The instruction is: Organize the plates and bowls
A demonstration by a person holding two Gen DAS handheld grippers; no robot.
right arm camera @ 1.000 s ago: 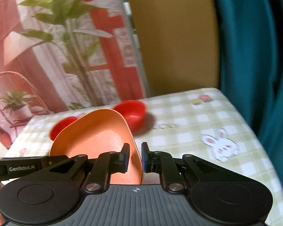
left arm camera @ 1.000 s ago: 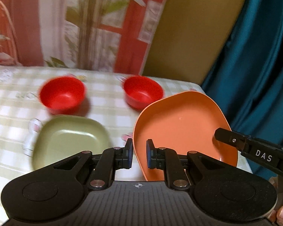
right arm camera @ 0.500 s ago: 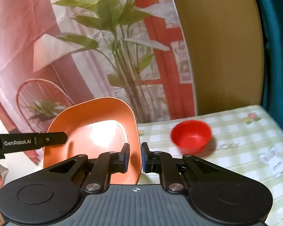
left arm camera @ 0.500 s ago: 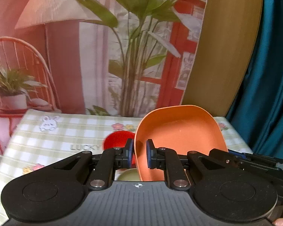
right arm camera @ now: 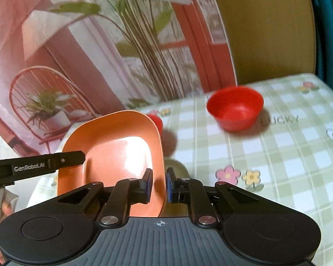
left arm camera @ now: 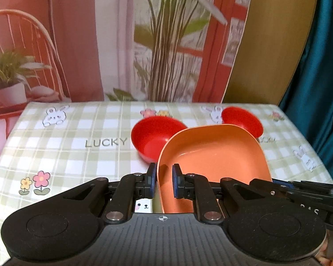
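Above checked tablecloth [left arm camera: 77,146], both grippers' jaws pinch opposite rims of glossy, square-rounded orange plate [left arm camera: 213,157].

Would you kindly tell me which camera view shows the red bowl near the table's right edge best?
The right wrist view: that red bowl sits whole and unobstructed on the checked tablecloth. In the left wrist view the same bowl is half hidden behind the orange plate.

"LUCKY" on the checked tablecloth [left arm camera: 106,142]; "GenRobot.AI" on the left claw [right arm camera: 28,168].
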